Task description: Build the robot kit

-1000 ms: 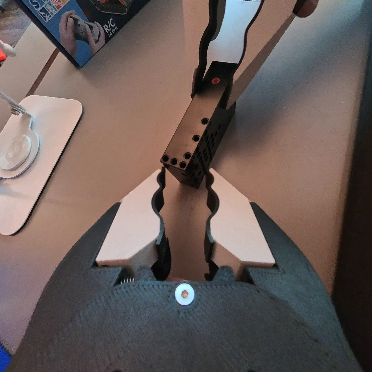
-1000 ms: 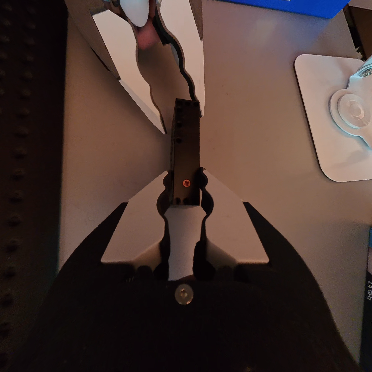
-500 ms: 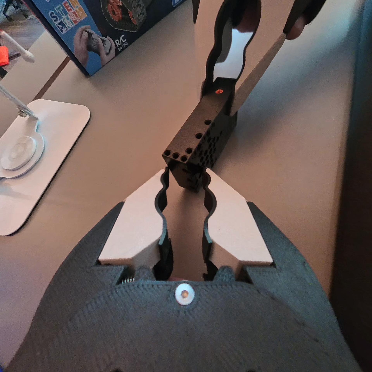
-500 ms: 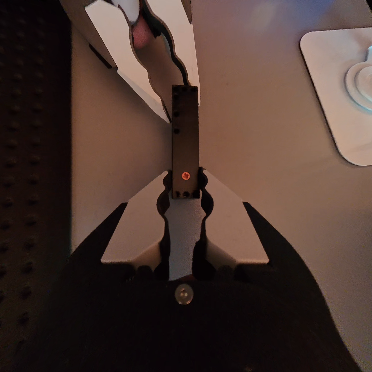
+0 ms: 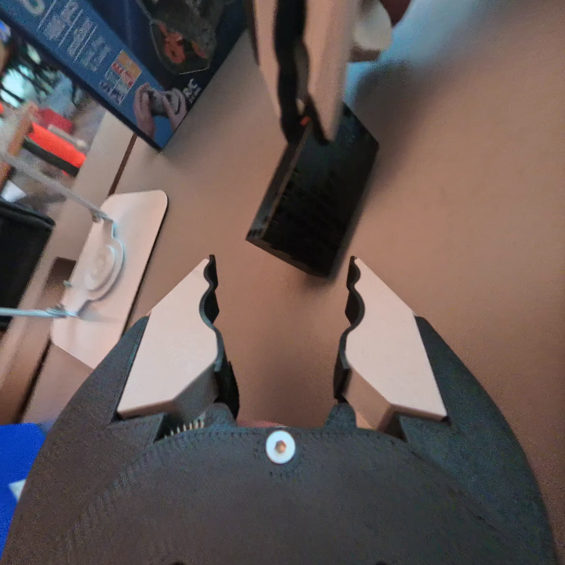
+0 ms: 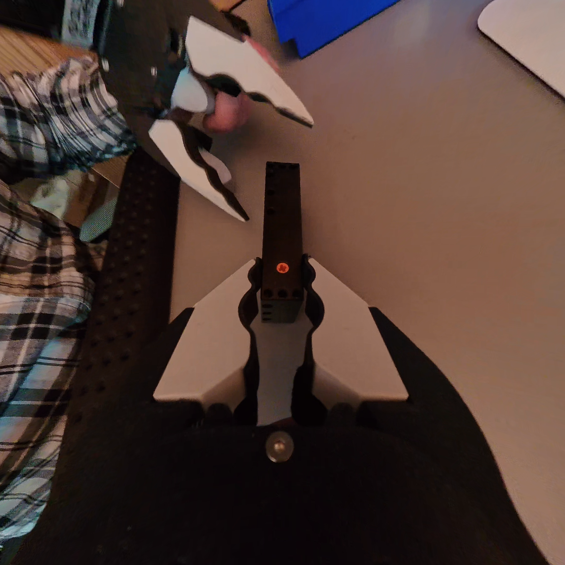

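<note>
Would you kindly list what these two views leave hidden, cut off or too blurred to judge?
- Left wrist view: whether the black block touches the table; motion blur smears it.
- Left wrist view: the right tool is cut off by the top edge.
- Right wrist view: the block's far end and underside, hidden by its own body.
- Right wrist view: the white plate, cropped at the corner.
- Right wrist view: the left tool is blurred.

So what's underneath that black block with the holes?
Under the black block only bare table and its shadow show; it looks lifted, the right gripper clamped on one end. The patch directly beneath is hidden by the block itself.
</note>
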### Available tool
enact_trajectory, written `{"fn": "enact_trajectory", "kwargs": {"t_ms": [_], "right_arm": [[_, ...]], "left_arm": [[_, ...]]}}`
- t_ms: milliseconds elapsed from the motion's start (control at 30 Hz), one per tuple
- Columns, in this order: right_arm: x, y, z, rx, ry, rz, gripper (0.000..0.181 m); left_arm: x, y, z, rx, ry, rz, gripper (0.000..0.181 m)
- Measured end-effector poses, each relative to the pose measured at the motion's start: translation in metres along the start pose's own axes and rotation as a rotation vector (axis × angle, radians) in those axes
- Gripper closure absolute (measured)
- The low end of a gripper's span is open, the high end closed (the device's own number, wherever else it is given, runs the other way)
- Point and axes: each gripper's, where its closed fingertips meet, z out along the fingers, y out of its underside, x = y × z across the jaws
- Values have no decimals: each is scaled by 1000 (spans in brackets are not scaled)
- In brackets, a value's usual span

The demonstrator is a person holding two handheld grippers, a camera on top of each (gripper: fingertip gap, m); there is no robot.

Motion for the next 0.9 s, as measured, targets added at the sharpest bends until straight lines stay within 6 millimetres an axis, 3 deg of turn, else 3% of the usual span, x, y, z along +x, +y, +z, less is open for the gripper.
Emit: {"fn": "enact_trajectory", "kwargs": {"t_ms": [100, 167, 367, 500, 600, 767, 900], "right_arm": [[-6, 1, 0, 22, -87, 73, 157], [-6, 2, 1, 24, -109, 100, 157], [-6, 6, 1, 17, -151, 151, 157], [0, 5, 2, 19, -93, 108, 153], [3, 1, 1, -1, 23, -37, 139], [-1, 11, 1, -199, 307, -483, 109], [2, 17, 6, -303, 492, -729, 115]], "left_arm": [[8, 3, 6, -13, -35, 121, 102], [12, 2, 10, -12, -23, 159, 114], [20, -2, 11, 4, 72, 101, 120], [21, -4, 8, 10, 157, -35, 120], [22, -3, 8, -5, 222, -160, 120], [22, 0, 10, -51, 348, -391, 120], [21, -4, 10, -64, 461, -594, 120]]}}
